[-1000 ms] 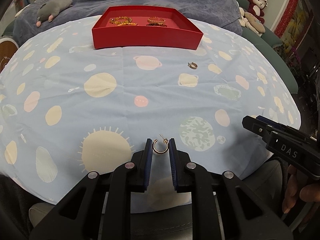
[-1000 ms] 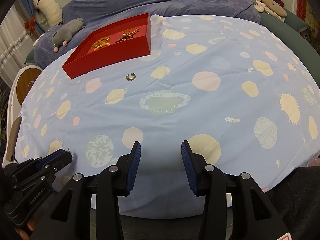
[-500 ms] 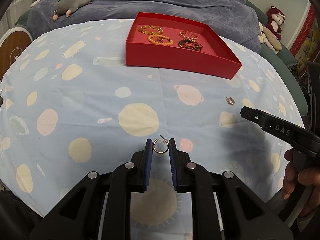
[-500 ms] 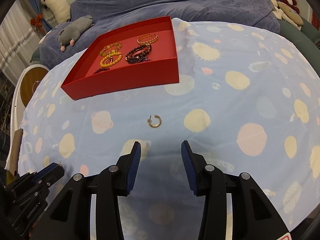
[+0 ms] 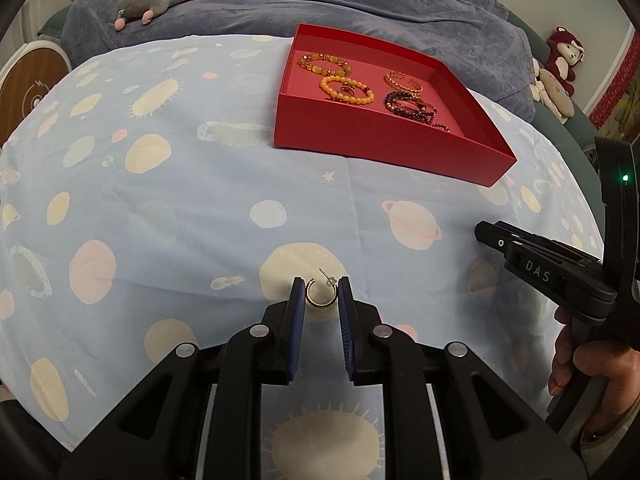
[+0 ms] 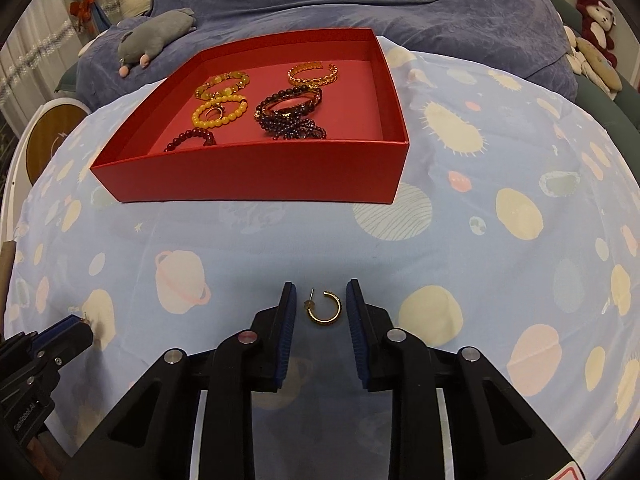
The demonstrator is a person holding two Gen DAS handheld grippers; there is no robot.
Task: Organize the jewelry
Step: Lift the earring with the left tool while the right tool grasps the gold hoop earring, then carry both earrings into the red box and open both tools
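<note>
My left gripper (image 5: 320,282) is shut on a gold hoop earring (image 5: 316,303), held just above the planet-print cloth (image 5: 180,220). A second gold hoop earring (image 6: 325,323) lies flat on the cloth between the fingers of my right gripper (image 6: 320,285). Its jaws are closing, with a gap still showing on each side of the hoop. Beyond both stands a red tray (image 6: 248,176) holding yellow bead bracelets (image 6: 218,114), dark bead bracelets (image 6: 288,114) and a gold cuff (image 6: 314,74). The right gripper (image 5: 540,268) also shows at the right of the left wrist view.
A grey plush toy (image 6: 160,36) lies on the blue blanket (image 6: 400,4) behind the tray. Stuffed animals (image 5: 560,68) sit at the far right. A round wood-topped object (image 6: 48,136) stands off the left edge. A person's hand (image 5: 580,364) holds the right gripper's handle.
Both grippers moved forward toward the red tray. The right gripper came over the loose earring and its jaws narrowed around it. The left gripper kept its earring throughout.
</note>
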